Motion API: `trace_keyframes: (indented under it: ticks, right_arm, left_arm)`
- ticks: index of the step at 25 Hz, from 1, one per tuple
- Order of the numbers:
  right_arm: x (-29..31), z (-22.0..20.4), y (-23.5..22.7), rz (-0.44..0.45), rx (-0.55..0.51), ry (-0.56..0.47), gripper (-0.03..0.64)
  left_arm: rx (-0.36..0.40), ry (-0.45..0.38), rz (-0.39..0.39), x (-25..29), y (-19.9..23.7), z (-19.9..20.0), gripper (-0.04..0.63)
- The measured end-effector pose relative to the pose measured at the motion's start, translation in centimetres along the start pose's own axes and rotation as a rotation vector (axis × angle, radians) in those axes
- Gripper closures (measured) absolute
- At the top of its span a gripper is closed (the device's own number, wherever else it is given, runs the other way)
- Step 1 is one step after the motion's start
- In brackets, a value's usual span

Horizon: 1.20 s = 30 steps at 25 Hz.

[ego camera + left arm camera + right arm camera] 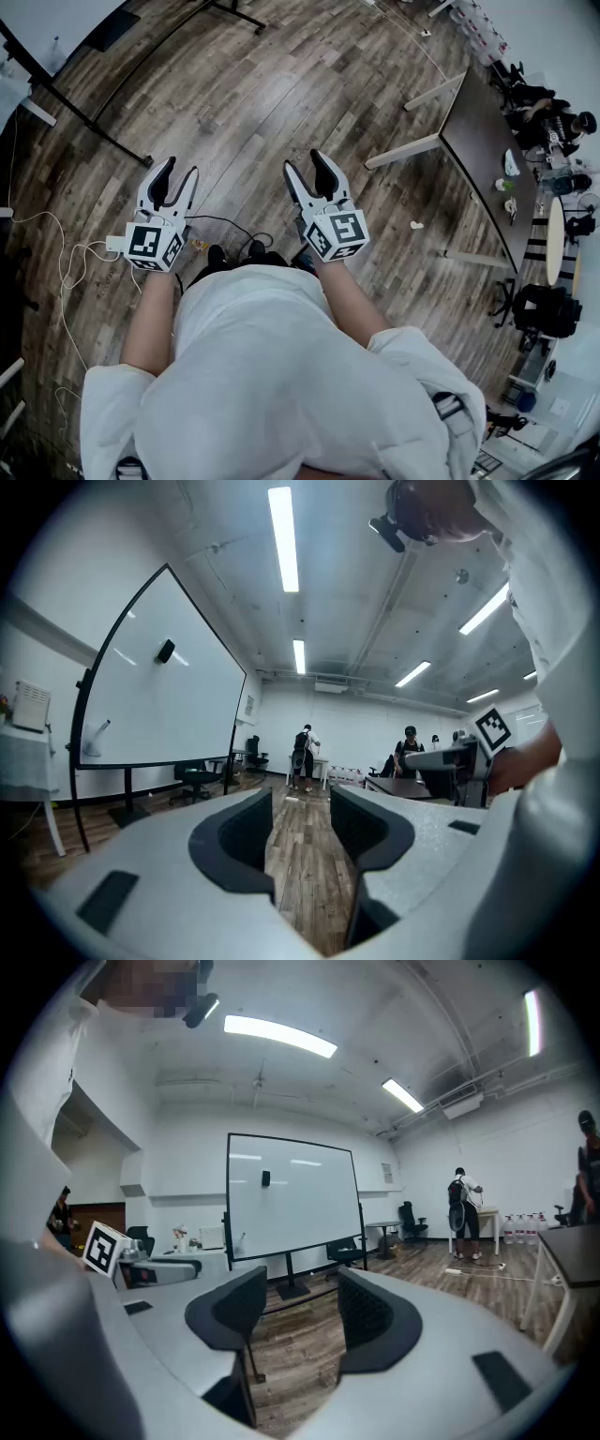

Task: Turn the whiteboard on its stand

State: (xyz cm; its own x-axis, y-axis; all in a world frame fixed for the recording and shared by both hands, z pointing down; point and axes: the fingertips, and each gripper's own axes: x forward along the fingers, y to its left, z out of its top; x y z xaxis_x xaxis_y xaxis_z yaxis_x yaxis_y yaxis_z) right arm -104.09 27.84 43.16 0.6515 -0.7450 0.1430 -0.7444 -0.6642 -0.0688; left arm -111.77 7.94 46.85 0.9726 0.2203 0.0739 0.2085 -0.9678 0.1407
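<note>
While both grippers are held out over the wood floor [281, 94], neither one is holding anything. In the head view the left gripper [181, 169] sits at the middle left and the right gripper [306, 161] sits just right of the middle, side by side and apart. Each one has a cube covered in black and white squares; these are patterns, not letters to read. In the left gripper view the left gripper [300, 803] has its jaws spread apart with only floor showing in the gap. In the right gripper view the right gripper [300, 1288] also has its jaws spread apart, again with only floor between them. The whiteboard [291, 1194] is in the middle of the right gripper view, upright on its black stand [286, 1279], and well apart from the jaws. In the left gripper view the whiteboard [159, 696] fills the left side and is seen at a slant. A small black thing [265, 1178] is stuck near the top of the board, and the white face around it looks bare. A dark table [478, 150] is at the right of the head view. A white cable [66, 272] lies on the floor at the left. Far off, a person with a black backpack [303, 757] stands by a desk.
</note>
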Motion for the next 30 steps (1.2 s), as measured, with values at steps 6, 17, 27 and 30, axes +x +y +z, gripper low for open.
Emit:
trace_keyframes:
  ticks: [6,17,27,30]
  right_arm:
    - [-1.5,2.0,-1.0,0.015,-0.084,-0.019,0.382]
    - [-3.9,1.2,-5.2,0.004,-0.064,-0.063,0.364]
    - [-6.9,0.2,-10.1,-0.030,-0.020,-0.054,0.373]
    - [-8.0,-0.2,-10.8,-0.016,-0.017,-0.061,0.389]
  left_arm:
    - [-0.023,-0.022,0.048,-1.4,0.1,0.6,0.411]
    - [-0.004,-0.047,-0.006,1.3,-2.5,2.3,0.412]
    - [-0.007,-0.043,-0.025,3.5,-6.6,2.6,0.413]
    - [0.007,-0.054,-0.020,3.8,-8.0,3.0,0.413]
